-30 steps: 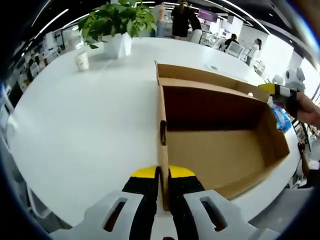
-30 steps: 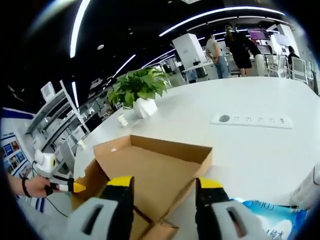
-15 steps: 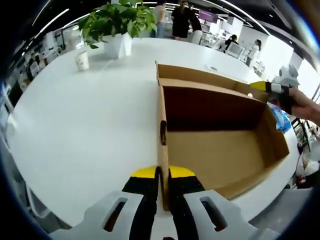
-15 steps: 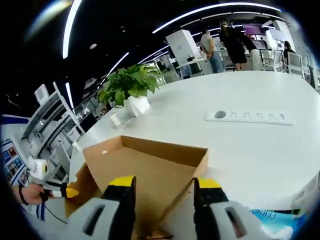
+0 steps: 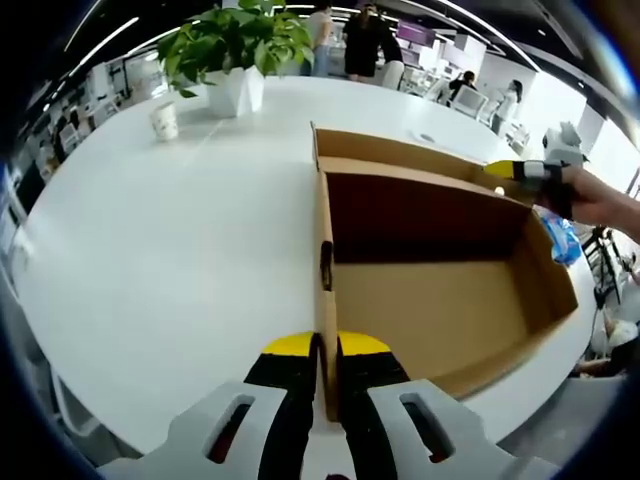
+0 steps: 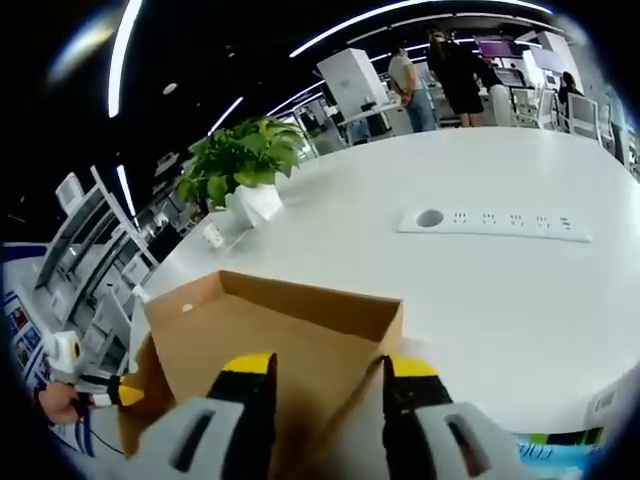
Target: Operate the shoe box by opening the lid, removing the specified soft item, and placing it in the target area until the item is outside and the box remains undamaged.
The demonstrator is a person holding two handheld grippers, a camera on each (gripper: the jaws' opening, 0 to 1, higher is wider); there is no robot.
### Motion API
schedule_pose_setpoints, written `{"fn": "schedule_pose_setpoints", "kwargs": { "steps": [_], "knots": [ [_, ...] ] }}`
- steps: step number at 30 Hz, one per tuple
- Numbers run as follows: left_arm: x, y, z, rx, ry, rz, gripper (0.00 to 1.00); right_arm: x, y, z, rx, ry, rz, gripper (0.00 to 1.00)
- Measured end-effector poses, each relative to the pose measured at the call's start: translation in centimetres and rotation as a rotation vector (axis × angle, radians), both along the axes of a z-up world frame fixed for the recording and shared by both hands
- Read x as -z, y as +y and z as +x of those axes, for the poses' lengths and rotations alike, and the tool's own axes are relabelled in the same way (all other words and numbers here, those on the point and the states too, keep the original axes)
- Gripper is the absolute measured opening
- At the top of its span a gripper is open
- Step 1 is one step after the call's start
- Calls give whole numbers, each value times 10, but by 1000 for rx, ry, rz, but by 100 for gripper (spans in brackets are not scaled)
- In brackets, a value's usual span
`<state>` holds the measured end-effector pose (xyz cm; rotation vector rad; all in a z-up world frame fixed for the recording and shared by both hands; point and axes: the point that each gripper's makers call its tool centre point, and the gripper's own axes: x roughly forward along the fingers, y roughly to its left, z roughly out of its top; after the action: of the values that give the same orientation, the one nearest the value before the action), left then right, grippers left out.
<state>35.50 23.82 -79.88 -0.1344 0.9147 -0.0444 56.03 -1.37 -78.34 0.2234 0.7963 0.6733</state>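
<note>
The brown cardboard shoe box lies open on the white table, and its inside looks bare. My left gripper is shut on the box's near side wall, one yellow-tipped finger on each face. A hand holds my right gripper over the box's far right corner. In the right gripper view, my right gripper is open above the box, whose right wall edge rises close to the right finger. A blue and white soft packet lies on the table just outside the box, and its edge peeks in low right.
A potted plant and a paper cup stand at the table's far side, seen again as the plant and cup. A white power strip lies on the table. People stand in the background. The table edge runs near the box.
My right gripper has moved leftward and slightly up along the box's far rim, so the packet has slipped toward the bottom of its view. My left gripper keeps its hold.
</note>
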Motion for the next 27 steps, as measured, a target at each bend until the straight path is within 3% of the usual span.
{"fn": "schedule_pose_setpoints", "kwargs": {
  "steps": [4,15,19,27],
  "knots": [
    [0,0,0,1,0,0,4,9,-2,13,8,13,-9,37],
    [0,0,0,-2,-5,4,4,28,-4,38,10,29,-126,29],
    [0,0,0,-3,-7,3,4,33,-10,37,48,80,-173,21],
    [0,0,0,-10,-14,10,4,28,-21,41,115,99,-225,6]
  ]
}}
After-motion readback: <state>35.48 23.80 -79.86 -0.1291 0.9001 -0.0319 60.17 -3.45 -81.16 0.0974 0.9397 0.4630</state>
